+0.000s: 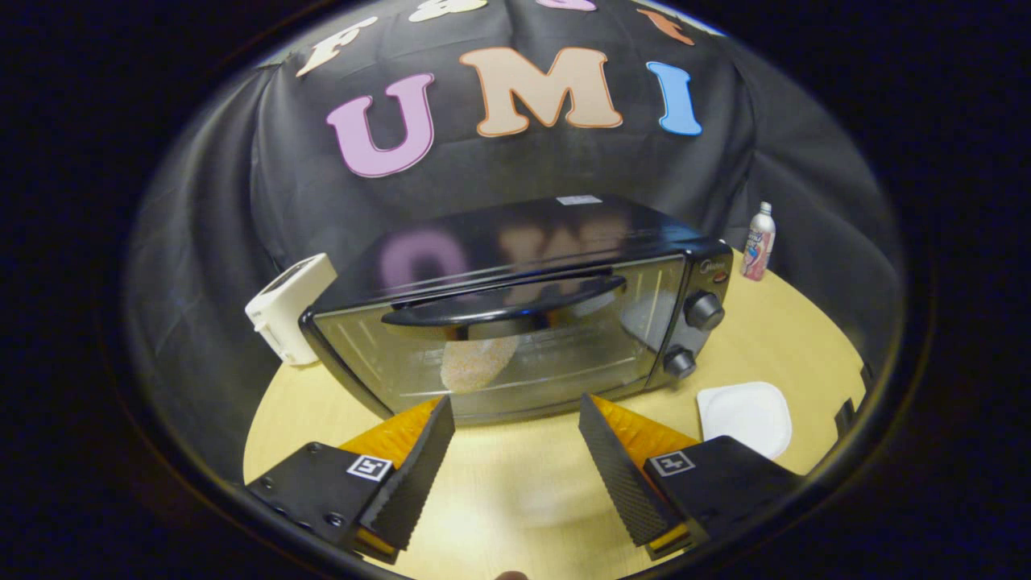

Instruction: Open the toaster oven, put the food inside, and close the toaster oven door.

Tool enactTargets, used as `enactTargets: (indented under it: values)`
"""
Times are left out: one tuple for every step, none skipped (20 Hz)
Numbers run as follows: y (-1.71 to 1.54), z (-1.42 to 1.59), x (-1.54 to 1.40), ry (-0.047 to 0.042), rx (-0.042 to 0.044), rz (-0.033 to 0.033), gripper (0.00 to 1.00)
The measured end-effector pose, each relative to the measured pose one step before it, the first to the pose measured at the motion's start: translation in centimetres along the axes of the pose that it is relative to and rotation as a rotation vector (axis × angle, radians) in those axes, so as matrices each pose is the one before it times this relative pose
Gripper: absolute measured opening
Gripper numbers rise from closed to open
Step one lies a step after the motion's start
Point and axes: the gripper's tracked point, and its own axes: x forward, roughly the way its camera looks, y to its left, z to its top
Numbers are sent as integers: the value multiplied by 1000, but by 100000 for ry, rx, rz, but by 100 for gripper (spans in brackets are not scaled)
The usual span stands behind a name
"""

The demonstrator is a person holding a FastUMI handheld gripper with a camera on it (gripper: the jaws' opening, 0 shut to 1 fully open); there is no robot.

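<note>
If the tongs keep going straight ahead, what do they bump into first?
Probably the toaster oven. The open tongs hold nothing and point at its closed glass door, below the handle. Bare table lies between them, though the distance is hard to judge.

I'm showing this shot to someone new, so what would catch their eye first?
The black toaster oven stands on the round wooden table just beyond the open gripper, its glass door shut and food visible behind the glass. Right of the fingers lies an empty white plate. A white device stands at the oven's left end, and a small bottle stands past its right end.
</note>
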Motion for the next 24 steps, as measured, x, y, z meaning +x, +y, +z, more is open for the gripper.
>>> enactTargets:
  values:
    - [33, 310, 185, -484, 135, -17, 99]
    - [-43, 354, 64, -443, 8, 120, 99]
    - [73, 300, 66, -539, -139, 389, 99]
    - [134, 344, -92, -600, -340, 268, 99]
    - [-23, 308, -98, -572, -820, -112, 99]
    - [-172, 370, -256, -854, -1010, -495, 99]
    - [-83, 361, -358, -825, -613, -250, 99]
    - [-92, 609, -455, -1280, -275, -348, 99]
    - [-166, 633, -317, -1482, -74, -336, 99]
    - [-85, 756, -462, -1443, 6, -416, 99]
    - [-216, 723, -343, -1624, 5, -368, 99]
    - [-210, 941, -441, -1831, -305, -451, 99]
    - [-259, 786, -313, -1536, -385, -299, 99]
    - [-245, 895, -293, -1714, -490, -432, 99]
    - [-322, 775, -168, -1574, -487, -312, 99]
    - [-287, 1015, -271, -1719, -480, -164, 99]
    - [-257, 1126, -165, -2191, -503, -100, 99]
    - [-398, 1396, -180, -2556, -454, -230, 99]
    - [-278, 1719, -308, -2986, -377, 36, 99]
    - [-233, 1695, -311, -3451, -408, 18, 99]
    - [-252, 1880, -265, -3216, -728, -55, 99]
    - [-150, 1716, -243, -2433, -886, 538, 99]
    - [-155, 1561, -186, -1833, -1009, 453, 99]
    - [-143, 1428, -151, -1526, -1076, 251, 99]
